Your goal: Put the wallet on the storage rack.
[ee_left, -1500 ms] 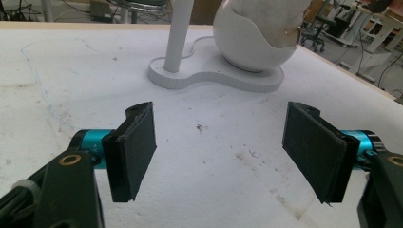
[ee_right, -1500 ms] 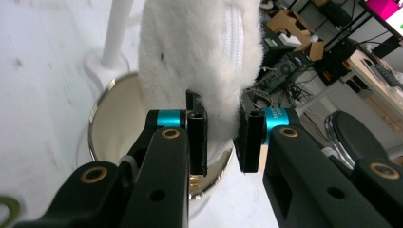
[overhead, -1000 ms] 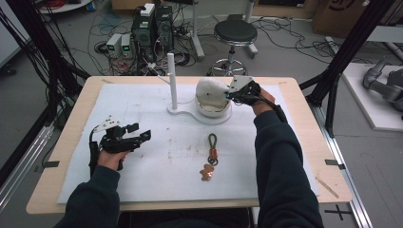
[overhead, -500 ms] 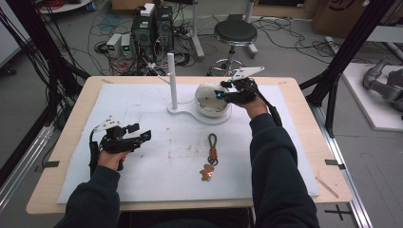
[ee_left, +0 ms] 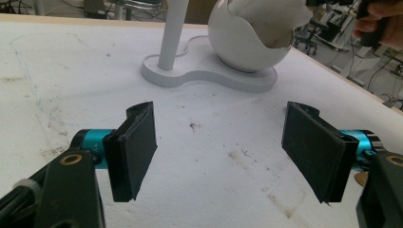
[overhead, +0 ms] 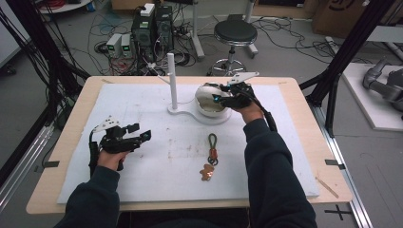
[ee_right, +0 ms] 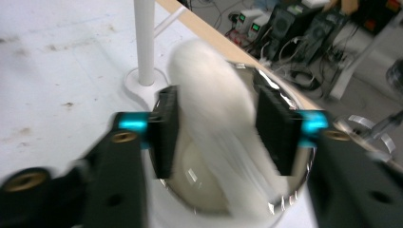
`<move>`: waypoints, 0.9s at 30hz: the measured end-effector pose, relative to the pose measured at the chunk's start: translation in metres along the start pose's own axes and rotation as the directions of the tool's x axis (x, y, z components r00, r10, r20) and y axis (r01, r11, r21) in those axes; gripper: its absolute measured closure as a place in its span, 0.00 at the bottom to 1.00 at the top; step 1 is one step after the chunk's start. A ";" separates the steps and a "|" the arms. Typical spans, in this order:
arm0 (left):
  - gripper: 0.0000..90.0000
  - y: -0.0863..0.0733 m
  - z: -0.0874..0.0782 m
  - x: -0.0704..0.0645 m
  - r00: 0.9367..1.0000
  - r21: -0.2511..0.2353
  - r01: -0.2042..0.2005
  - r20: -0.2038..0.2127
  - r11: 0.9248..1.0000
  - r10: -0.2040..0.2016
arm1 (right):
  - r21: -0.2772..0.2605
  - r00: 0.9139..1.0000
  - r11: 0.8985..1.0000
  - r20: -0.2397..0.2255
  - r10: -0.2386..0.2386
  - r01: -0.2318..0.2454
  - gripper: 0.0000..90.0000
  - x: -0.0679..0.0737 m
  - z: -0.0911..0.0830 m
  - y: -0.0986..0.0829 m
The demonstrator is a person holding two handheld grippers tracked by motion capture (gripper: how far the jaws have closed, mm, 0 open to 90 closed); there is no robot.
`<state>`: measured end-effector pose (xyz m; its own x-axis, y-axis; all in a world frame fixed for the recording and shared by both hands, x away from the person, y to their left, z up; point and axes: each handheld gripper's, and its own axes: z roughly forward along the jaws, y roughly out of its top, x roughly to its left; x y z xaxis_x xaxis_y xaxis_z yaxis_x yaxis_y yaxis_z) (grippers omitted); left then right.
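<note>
A white stand has a thin upright pole (overhead: 171, 78) and an egg-shaped bowl (overhead: 206, 103) with a shiny inside, on one flat base. My right gripper (overhead: 217, 96) hangs over the bowl's mouth. In the right gripper view its jaws (ee_right: 216, 128) press both sides of a white fluffy wad (ee_right: 214, 90) that dips into the bowl (ee_right: 195, 183). My left gripper (overhead: 140, 132) rests low over the white mat at the left, open and holding nothing (ee_left: 218, 142). Beyond it stand the pole (ee_left: 173, 33) and bowl (ee_left: 242, 47), the wad (ee_left: 271, 19) at the bowl's rim.
A keychain (overhead: 211, 153) with a green cord loop and a small brown charm lies on the white mat (overhead: 285, 156) in front of the stand, between the two arms. The wooden table edge (overhead: 304, 90) frames the mat.
My right gripper has shifted a little left and down over the bowl's mouth with the white wad. The left gripper has stayed put.
</note>
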<state>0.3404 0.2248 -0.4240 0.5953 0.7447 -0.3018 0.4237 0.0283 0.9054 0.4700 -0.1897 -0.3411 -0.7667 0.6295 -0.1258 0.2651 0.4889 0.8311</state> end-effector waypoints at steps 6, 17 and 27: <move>0.24 0.003 -0.002 0.000 0.999 -0.020 -0.017 -0.045 1.000 0.016 | -0.015 0.973 0.974 -0.067 0.223 -0.224 0.38 -0.008 -0.037 -0.020; 0.19 0.006 -0.003 0.002 0.994 -0.036 -0.078 -0.080 0.996 0.075 | -0.045 0.966 0.973 0.119 0.230 -0.226 0.33 0.019 -0.094 -0.112; 0.20 0.007 -0.005 0.003 0.992 -0.051 -0.098 -0.089 0.994 0.093 | -0.080 0.957 0.974 0.185 0.224 -0.212 0.31 0.023 -0.114 -0.131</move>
<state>0.3412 0.2306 -0.4169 0.5691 0.8003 -0.1885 0.3277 -0.0105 0.9447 0.3514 -0.3080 -0.3913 -0.5663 0.8234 -0.0347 0.3743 0.2945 0.8793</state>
